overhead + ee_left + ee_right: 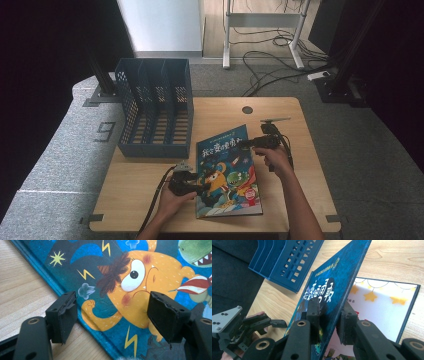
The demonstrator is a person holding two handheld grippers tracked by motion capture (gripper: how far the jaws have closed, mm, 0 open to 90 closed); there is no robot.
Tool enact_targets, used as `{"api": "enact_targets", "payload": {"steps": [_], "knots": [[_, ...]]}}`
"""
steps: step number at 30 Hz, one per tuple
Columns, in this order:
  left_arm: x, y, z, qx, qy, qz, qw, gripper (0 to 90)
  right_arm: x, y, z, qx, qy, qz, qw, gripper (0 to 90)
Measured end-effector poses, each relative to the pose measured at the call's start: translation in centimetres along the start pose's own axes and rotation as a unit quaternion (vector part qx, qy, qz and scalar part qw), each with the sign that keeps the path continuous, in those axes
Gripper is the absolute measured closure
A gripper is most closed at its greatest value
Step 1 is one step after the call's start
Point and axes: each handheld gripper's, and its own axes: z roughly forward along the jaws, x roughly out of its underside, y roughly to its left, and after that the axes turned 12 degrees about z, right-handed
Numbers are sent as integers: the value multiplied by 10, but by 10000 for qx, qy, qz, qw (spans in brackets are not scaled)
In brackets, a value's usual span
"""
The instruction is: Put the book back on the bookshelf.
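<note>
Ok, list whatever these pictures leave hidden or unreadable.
- High view: small print on the blue hardcover picture book is too small to read.
- Right gripper view: the lifted cover hides most of the white star-patterned inside page.
- Left gripper view: the frame edges crop the book's cover art.

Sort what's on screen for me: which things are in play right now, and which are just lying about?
In play:
- picture book, front cover lifted
- right gripper, shut on that cover
- left gripper, open over the book's left edge

Lying about:
- blue file rack, untouched
- cables on the floor
- table
</note>
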Motion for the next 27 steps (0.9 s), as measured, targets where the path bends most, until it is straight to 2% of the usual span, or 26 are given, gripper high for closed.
{"api": "enact_targets", "payload": {"steps": [6,14,17,22,27], "knots": [[0,1,-1,48,-33,-43,10000,242,-1,8,-1,87,-25,-136,9999,733],[0,3,-3,92,-86,-100,9999,238,-4,26,-1,371,2,-465,9982,719],[-1,3,-4,86,-92,-78,9999,240,-7,33,0,398,27,-523,9978,727],[-1,3,-6,98,-124,-85,9998,240,-9,41,0,316,47,-534,9981,750],[-2,3,-8,103,-158,-91,9998,240,-10,52,0,439,38,-603,9972,757]]}}
